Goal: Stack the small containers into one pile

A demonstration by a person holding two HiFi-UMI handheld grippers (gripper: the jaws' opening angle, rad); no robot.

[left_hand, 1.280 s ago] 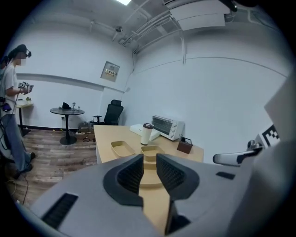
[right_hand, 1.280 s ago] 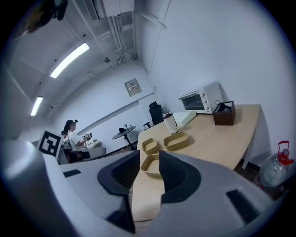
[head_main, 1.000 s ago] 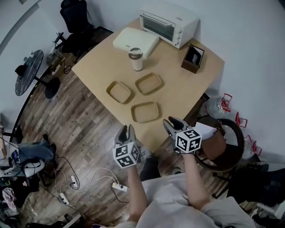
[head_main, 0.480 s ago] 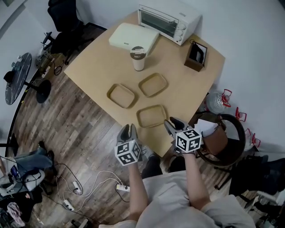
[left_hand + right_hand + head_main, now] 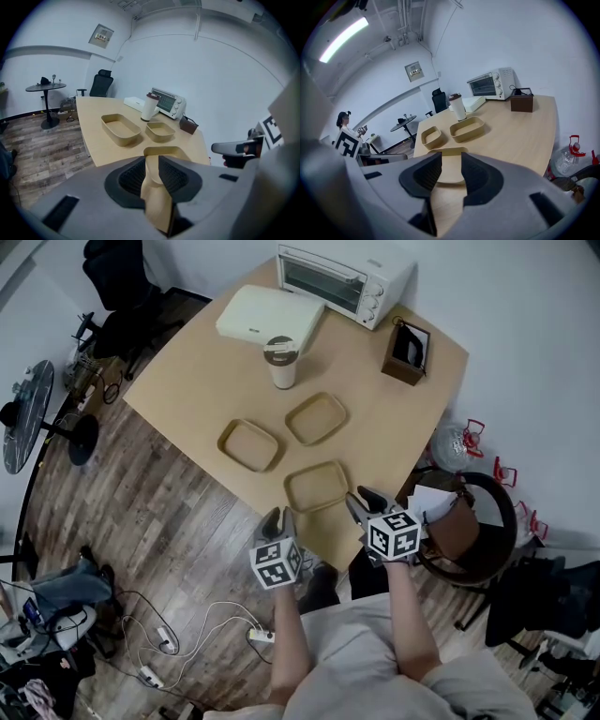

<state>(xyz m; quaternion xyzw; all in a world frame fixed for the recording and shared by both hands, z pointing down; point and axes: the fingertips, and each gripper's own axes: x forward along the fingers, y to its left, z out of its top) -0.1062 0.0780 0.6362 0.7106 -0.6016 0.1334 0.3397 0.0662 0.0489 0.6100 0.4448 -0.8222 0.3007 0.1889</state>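
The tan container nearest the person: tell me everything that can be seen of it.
The nearest container is a shallow rectangular tray with rounded corners and a raised rim, in a matte tan that looks like pressed fibre. It is empty and sits upright, flat on the wooden table close to its near edge. It stands apart from the left-hand container and the farther container. Only the table touches it: the left gripper and right gripper hang short of it, jaws apart.
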